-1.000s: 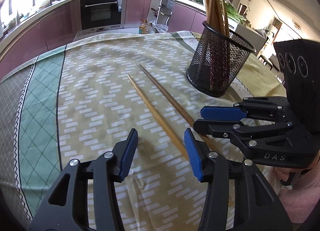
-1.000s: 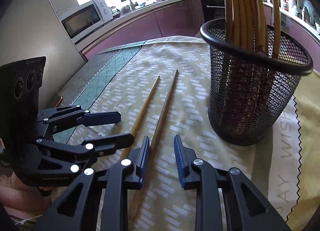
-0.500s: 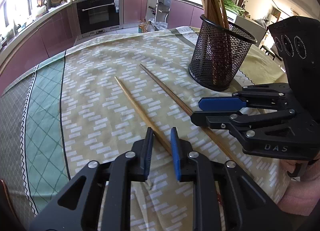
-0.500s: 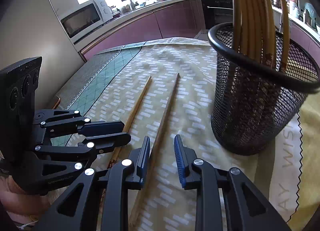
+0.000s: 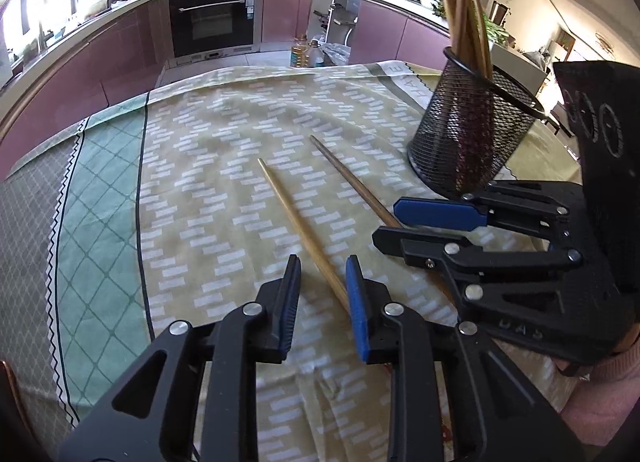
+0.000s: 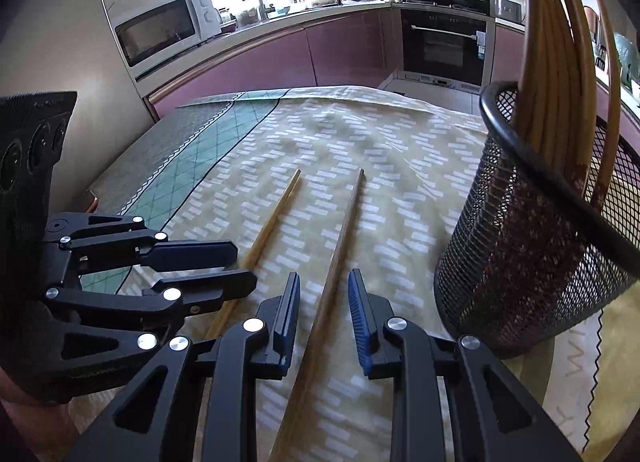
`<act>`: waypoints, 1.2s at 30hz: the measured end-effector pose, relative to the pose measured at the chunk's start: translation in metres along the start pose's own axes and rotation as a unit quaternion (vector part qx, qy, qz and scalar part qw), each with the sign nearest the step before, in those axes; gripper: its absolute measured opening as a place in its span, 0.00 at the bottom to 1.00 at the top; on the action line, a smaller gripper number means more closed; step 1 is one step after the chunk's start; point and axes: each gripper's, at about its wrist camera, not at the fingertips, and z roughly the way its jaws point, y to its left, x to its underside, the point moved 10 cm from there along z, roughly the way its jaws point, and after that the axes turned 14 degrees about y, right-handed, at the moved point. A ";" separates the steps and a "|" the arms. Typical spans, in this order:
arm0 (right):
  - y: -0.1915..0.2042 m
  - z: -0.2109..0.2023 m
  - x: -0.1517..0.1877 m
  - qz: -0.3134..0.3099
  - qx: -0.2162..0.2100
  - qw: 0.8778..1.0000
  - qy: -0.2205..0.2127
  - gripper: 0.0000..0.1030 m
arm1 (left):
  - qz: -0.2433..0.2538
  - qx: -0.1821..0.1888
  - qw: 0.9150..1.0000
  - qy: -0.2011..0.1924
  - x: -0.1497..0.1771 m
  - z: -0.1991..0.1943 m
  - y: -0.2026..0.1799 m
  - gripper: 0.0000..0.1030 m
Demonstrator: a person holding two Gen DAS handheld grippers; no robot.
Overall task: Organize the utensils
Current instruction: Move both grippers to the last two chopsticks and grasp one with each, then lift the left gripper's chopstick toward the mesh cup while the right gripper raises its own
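Observation:
Two chopsticks lie side by side on the tablecloth. The lighter chopstick (image 5: 288, 206) (image 6: 276, 214) runs between the fingers of my left gripper (image 5: 323, 274) (image 6: 244, 267). It lies close to the right pad, the left pad stands clear of it, and the jaws are opening. The darker chopstick (image 5: 344, 178) (image 6: 344, 230) runs down the middle of my right gripper (image 6: 324, 286) (image 5: 386, 222), which is open with neither pad touching it. A black mesh holder (image 5: 472, 134) (image 6: 520, 262) with several chopsticks (image 6: 560, 62) upright in it stands to the right.
A yellow patterned tablecloth (image 5: 200, 182) with a green and grey band on the left covers the table. The two grippers sit close side by side near the front edge. Beyond the far table edge are purple kitchen cabinets and an oven (image 5: 212, 18).
The left jaws narrowed from wide around the lighter chopstick, then widened a little. The right gripper shifted so the darker chopstick now lies centred between its fingers, and the holder looms nearer.

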 end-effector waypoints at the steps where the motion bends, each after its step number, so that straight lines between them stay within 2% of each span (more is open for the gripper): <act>1: -0.001 0.000 -0.001 0.003 0.002 1.000 -0.001 0.17 | -0.002 -0.003 1.000 -0.001 -0.002 0.001 0.000 0.21; 3: -0.005 0.001 -0.001 0.012 -0.005 1.000 -0.002 0.08 | -0.002 -0.006 1.000 -0.002 -0.005 0.002 -0.001 0.21; 10: -0.012 -0.005 0.003 0.044 -0.037 0.998 -0.013 0.05 | -0.019 0.002 1.000 -0.006 -0.005 0.002 -0.002 0.09; 14: -0.007 -0.014 0.007 0.042 -0.053 0.997 -0.020 0.05 | -0.025 0.009 1.000 -0.008 -0.001 0.001 -0.003 0.08; 20: 0.005 -0.012 0.016 0.018 -0.057 0.998 -0.002 0.05 | -0.015 0.010 1.000 -0.004 0.004 0.000 -0.011 0.08; 21: 0.005 -0.011 0.017 0.016 -0.052 0.999 0.001 0.07 | -0.014 0.011 1.000 -0.002 0.004 0.000 -0.011 0.08; 24: 0.006 -0.007 0.017 0.008 -0.039 0.999 0.006 0.08 | -0.005 0.015 1.000 0.003 0.003 0.001 -0.015 0.24; 27: 0.007 -0.005 0.014 0.000 -0.024 1.000 0.006 0.07 | 0.002 -0.001 1.000 0.004 0.000 0.004 -0.016 0.20; 30: 0.006 -0.003 0.013 0.003 -0.030 1.000 0.005 0.07 | 0.003 -0.006 1.000 0.004 -0.004 0.005 -0.015 0.18; 34: 0.002 -0.006 0.014 0.010 -0.035 0.999 0.001 0.06 | 0.001 -0.015 1.000 -0.001 -0.006 0.006 -0.016 0.07; 36: 0.002 -0.008 0.015 0.013 -0.039 0.999 -0.003 0.06 | -0.003 -0.014 1.000 -0.003 -0.006 0.006 -0.015 0.07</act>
